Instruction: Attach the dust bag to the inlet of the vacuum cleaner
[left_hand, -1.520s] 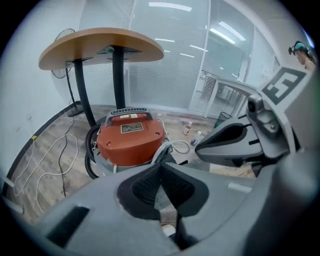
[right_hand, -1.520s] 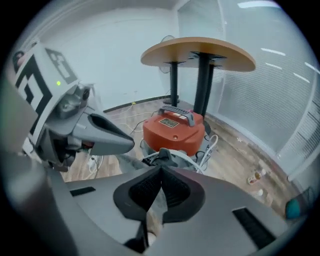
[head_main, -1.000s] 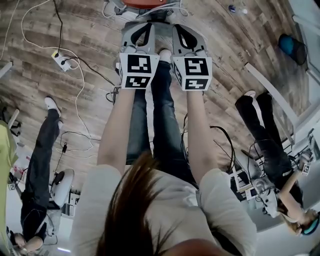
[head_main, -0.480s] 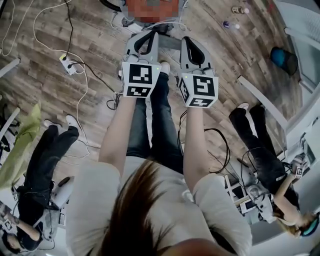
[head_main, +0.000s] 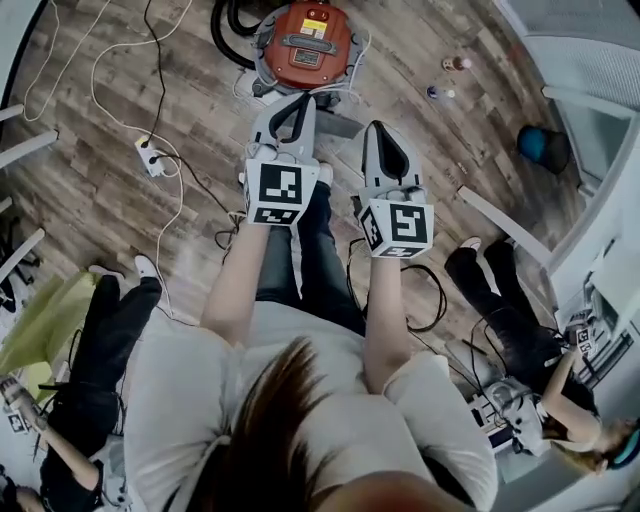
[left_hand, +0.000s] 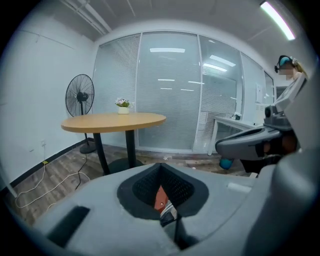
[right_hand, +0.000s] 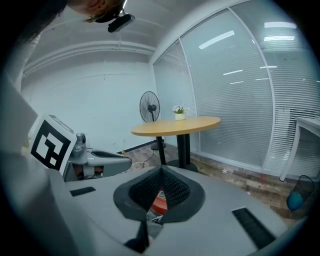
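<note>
The red vacuum cleaner (head_main: 305, 45) stands on the wooden floor at the top of the head view, with a black hose (head_main: 226, 25) curling at its left. I cannot make out a dust bag in any view. My left gripper (head_main: 291, 103) and right gripper (head_main: 386, 138) are held side by side in the air, short of the vacuum cleaner and pointing toward it. Both are shut with nothing in them. A sliver of the red vacuum cleaner (left_hand: 160, 199) shows through the left gripper (left_hand: 161, 166), and the red body (right_hand: 160, 201) likewise through the right gripper (right_hand: 161, 172).
A white power strip (head_main: 150, 155) and loose cables (head_main: 175, 215) lie on the floor to the left. People stand at the left (head_main: 105, 335) and right (head_main: 500, 300). Ahead are a round wooden table (left_hand: 115, 121), a standing fan (left_hand: 80, 97), a glass wall and a blue bin (head_main: 540, 148).
Both grippers have risen together, side by side and still shut. The vacuum cleaner, cut off at the top edge before, now shows whole in the head view.
</note>
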